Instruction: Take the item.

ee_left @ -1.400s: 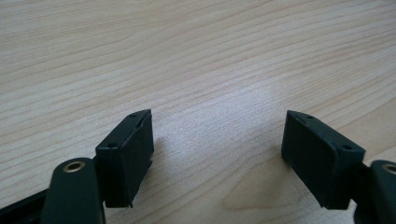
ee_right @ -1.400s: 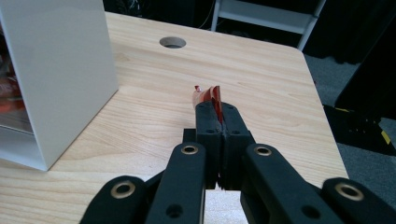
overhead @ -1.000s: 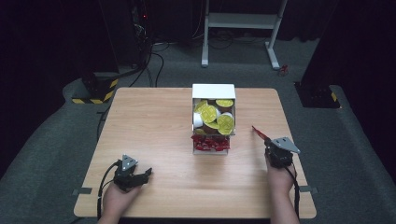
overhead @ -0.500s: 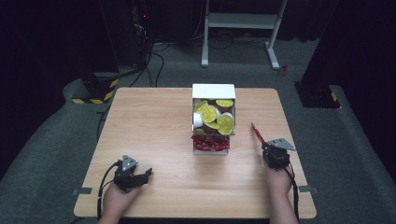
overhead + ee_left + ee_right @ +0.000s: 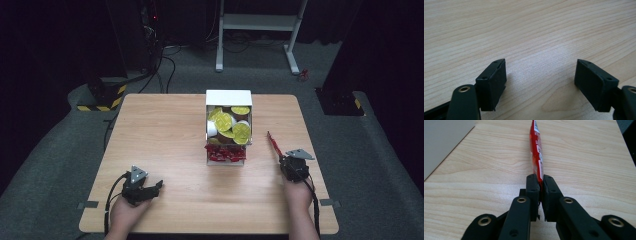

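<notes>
From the high view, a wooden table (image 5: pixel 165 135) is seen with a white box (image 5: pixel 229 98) sitting mid-table toward the far edge, packed with gold-lidded cups (image 5: pixel 223 121), and red packets (image 5: pixel 226 153) are bunched at its near end. Loads of bare wood is left on both sides of the box. The left gripper (image 5: pixel 156 187) is rested near the front-left corner, close to the near edge, held by a hand (image 5: pixel 125 214). The right gripper (image 5: pixel 281 159) is parked right of the box, not far from the right edge, with a thin red packet (image 5: pixel 273 144) poking forward out of it toward the far side.

In the left gripper view, the left gripper (image 5: pixel 540 80) is spread wide, nothing is gripped, and just plain wood grain is seen between and ahead of the pads (image 5: pixel 496 80).

In the right gripper view, the right gripper (image 5: pixel 540 187) is clamped tight on the near end of the red packet (image 5: pixel 536 147), which is held edge-on and runs straight ahead above the table. A grey-white box wall (image 5: pixel 444 142) is caught at upper left, well apart from the packet, and the table's right edge (image 5: pixel 624 145) is seen at far right with dark floor beyond.
</notes>
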A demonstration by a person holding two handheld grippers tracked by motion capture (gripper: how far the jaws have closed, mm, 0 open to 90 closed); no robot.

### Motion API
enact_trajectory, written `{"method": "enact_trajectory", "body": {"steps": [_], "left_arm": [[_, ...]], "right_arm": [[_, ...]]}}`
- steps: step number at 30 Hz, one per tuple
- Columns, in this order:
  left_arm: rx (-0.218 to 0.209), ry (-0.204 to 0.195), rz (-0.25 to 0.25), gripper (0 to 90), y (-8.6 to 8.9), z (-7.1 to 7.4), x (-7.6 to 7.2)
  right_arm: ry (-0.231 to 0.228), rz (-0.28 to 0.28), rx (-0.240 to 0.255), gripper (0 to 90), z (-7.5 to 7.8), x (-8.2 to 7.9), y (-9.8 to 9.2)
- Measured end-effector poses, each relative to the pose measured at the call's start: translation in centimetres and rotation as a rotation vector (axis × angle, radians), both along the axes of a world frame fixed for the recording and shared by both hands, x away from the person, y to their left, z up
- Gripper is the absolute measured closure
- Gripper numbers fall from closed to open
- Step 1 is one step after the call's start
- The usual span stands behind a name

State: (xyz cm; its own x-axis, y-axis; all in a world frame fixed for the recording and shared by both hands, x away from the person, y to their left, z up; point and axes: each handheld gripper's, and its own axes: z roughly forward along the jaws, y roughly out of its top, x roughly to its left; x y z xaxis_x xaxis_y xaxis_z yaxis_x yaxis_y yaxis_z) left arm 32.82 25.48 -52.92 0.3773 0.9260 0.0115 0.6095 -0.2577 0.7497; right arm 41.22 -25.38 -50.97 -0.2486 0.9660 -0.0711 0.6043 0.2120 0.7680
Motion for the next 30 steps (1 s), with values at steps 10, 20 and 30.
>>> {"method": "enact_trajectory", "body": {"steps": [10, 20, 30], "left_arm": [[0.000, 0.000, -0.001, 25.8, 0.0, 0.0, 0.0], [0.000, 0.000, -0.001, 25.8, 0.0, 0.0, 0.0], [-0.006, 0.004, -0.005, 25.3, 0.0, 0.0, 0.0]], "right_arm": [[-0.011, 0.011, 0.010, 78.2, 0.1, -0.2, 0.2], [-0.049, 0.029, 0.025, 71.9, 0.8, -0.8, 0.4], [-0.068, 0.028, 0.045, 57.6, 1.7, -2.2, 0.7]]}}
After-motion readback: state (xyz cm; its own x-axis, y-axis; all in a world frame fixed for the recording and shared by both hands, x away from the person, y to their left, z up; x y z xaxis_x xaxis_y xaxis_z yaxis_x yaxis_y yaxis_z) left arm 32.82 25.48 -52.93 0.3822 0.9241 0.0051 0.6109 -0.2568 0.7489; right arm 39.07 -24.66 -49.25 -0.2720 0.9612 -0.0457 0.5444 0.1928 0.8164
